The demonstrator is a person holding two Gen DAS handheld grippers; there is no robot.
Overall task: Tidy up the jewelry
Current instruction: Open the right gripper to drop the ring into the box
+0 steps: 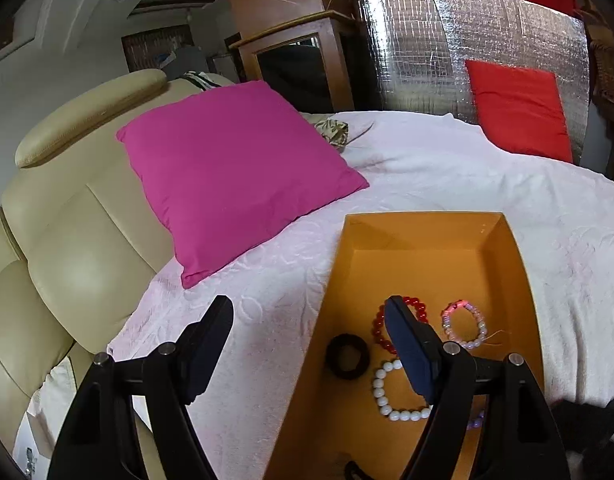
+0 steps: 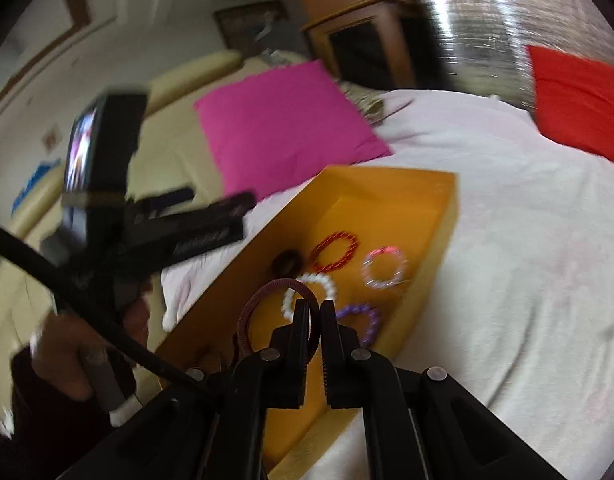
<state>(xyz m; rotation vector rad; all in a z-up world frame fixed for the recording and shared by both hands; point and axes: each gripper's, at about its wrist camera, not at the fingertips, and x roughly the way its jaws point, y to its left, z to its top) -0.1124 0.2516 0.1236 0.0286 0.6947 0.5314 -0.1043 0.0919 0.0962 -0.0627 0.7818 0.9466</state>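
Observation:
An orange box lies on the white bedspread and holds a red bead bracelet, a pink bead bracelet, a white bead bracelet and a black ring. My left gripper is open and empty over the box's left wall. In the right wrist view my right gripper is shut on a dark red band above the box. A purple bracelet lies beyond its tips.
A pink pillow leans on a cream leather headboard at the left. A red cushion rests against a silver foil panel at the back. White bedspread surrounds the box.

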